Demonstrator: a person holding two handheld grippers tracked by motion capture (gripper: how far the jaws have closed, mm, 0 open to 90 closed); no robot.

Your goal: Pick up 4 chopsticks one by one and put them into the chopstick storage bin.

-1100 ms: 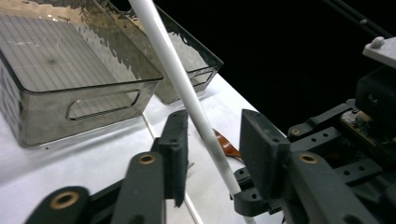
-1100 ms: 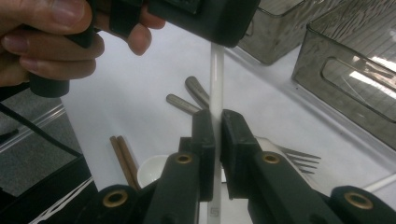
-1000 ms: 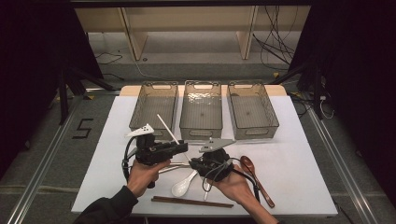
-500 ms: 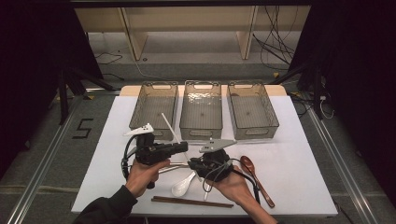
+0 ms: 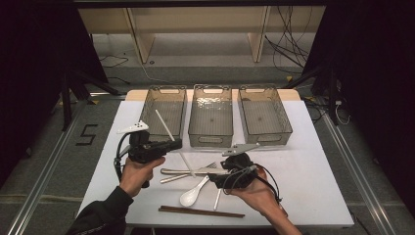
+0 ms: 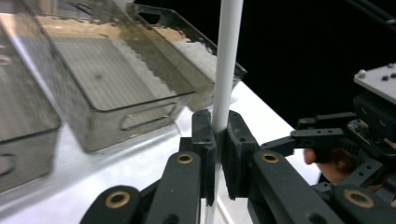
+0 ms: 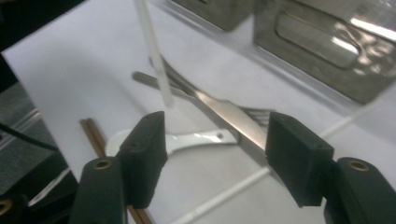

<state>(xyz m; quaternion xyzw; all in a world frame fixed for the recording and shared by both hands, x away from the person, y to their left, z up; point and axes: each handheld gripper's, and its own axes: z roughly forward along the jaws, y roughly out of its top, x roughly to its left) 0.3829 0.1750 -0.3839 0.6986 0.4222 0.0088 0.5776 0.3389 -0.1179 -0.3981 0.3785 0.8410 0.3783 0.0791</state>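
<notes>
Nearest the tabletop (image 5: 318,161) edge lie brown chopsticks (image 5: 200,211). Just beyond, the right gripper (image 7: 212,154) has its fingers (image 7: 144,149) released and has just been opening; nothing is between them, and a white spoon (image 5: 192,194) and metal fork (image 7: 224,112) lie below. Left of it, the left gripper (image 6: 218,140) has its fingers (image 6: 204,140) clenched on a white chopstick (image 6: 226,60), held raised and tilted. Farthest back stand three transparent bins (image 5: 210,90) in a row.
</notes>
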